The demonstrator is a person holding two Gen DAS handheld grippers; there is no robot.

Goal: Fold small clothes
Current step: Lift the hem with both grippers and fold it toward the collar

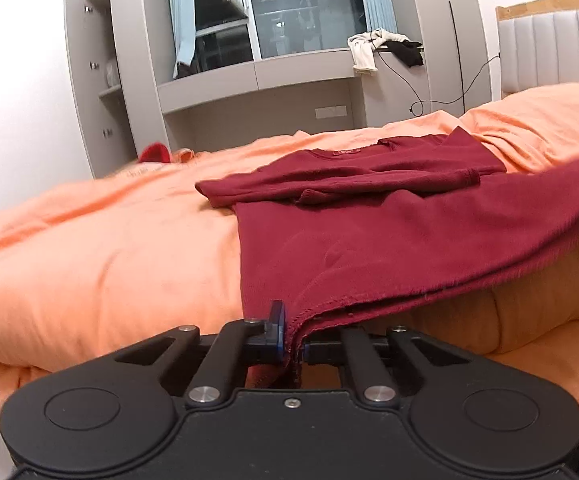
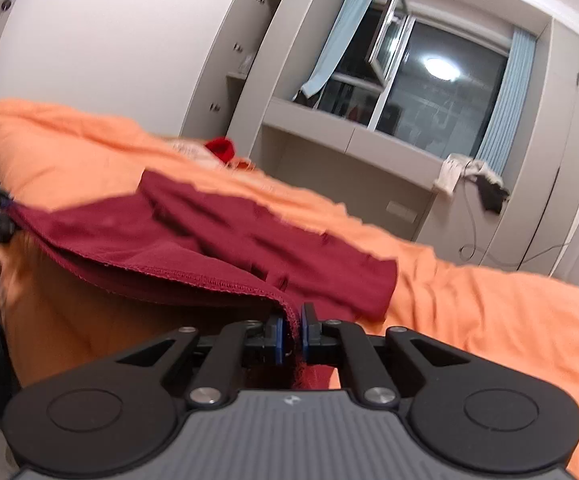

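At the bottom centre of each wrist view, a pair of blue-padded fingers is pinched tight on the hem of a dark red long-sleeved top (image 1: 369, 232). The left gripper (image 1: 294, 340) clamps one bottom corner, the right gripper (image 2: 294, 332) the other, and the hem runs between them, lifted a little off the orange duvet (image 1: 109, 260). The rest of the garment lies across the middle of the left view, its sleeves (image 1: 329, 186) already crossed over the chest and the neckline (image 1: 345, 154) at the far end, toward the window (image 1: 301, 8) in the upper part of the frame. The left gripper also shows at the left edge of the right view, where the hem tapers into it.

The cloth looks like a soft, light knit (the stitched hem edge sags between the two grips), so it should drape and fold with no resistance but also slump wherever it goes unsupported. The two hem corners seem the right places to hold: with the edge kept taut between them, the lower half could likely be carried up over the crossed sleeves toward the collar. Uneven travel would probably skew the fold or drag the sleeves out of place.
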